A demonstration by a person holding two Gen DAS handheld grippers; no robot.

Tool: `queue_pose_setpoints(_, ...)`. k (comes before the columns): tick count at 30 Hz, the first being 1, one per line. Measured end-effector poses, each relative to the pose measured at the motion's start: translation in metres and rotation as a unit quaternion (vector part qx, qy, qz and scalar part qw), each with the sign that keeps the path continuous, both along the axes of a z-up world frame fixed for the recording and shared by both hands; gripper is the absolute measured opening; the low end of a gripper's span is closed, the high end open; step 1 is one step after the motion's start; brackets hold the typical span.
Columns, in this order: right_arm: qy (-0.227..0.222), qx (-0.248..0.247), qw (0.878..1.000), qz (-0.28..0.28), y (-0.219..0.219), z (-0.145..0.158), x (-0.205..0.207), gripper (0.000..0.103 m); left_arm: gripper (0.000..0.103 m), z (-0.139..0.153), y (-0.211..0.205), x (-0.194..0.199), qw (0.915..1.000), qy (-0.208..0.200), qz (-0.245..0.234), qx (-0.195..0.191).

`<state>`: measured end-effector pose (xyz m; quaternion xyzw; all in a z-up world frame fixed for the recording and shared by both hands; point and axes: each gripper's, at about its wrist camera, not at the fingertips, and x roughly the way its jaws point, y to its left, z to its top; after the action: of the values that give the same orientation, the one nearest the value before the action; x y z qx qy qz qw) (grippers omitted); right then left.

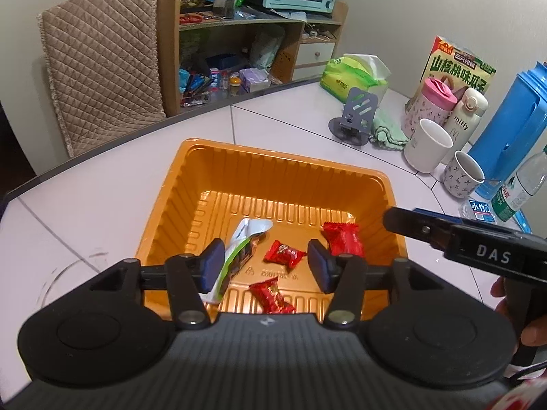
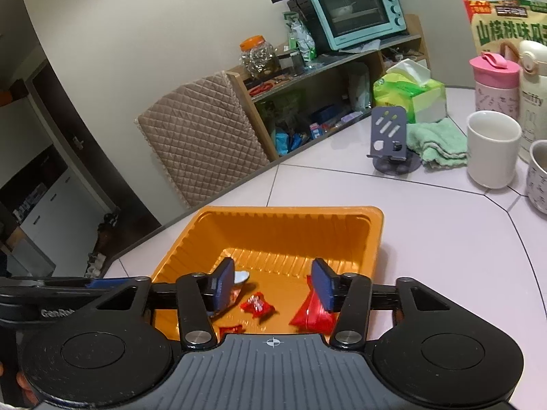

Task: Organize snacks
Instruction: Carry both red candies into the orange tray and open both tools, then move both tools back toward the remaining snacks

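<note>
Your left view alone shows the blue jug point(image 1: 512, 130); the tray point(image 1: 212, 157) holds three red candies point(image 1: 284, 253) and one white wrapper point(image 1: 246, 235); both tongs, left point(image 1: 263, 266) and right point(image 2: 271, 285), gape empty.

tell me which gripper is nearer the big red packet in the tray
Right. The right gripper has one finger beside the big red packet; the left gripper sits farther over, by the white-green wrapper.
</note>
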<state>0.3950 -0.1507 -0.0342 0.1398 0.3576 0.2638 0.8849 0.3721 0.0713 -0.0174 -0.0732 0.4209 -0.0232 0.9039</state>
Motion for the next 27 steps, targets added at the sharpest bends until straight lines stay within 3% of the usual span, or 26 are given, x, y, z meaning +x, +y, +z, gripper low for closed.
queue_pose_setpoints(13, 0.005, 0.008, 1.000, -0.006, -0.024, 0.015, -0.049, 0.070, 0.055, 0.023, 0.017, -0.060, 0.9988, -0.007, 0.043, -0.021)
queue_pose_setpoints(27, 0.010, 0.003, 1.000, 0.000, -0.034, 0.028, -0.103, 0.074, 0.055, 0.037, 0.029, -0.132, 0.9962, -0.014, 0.082, -0.023)
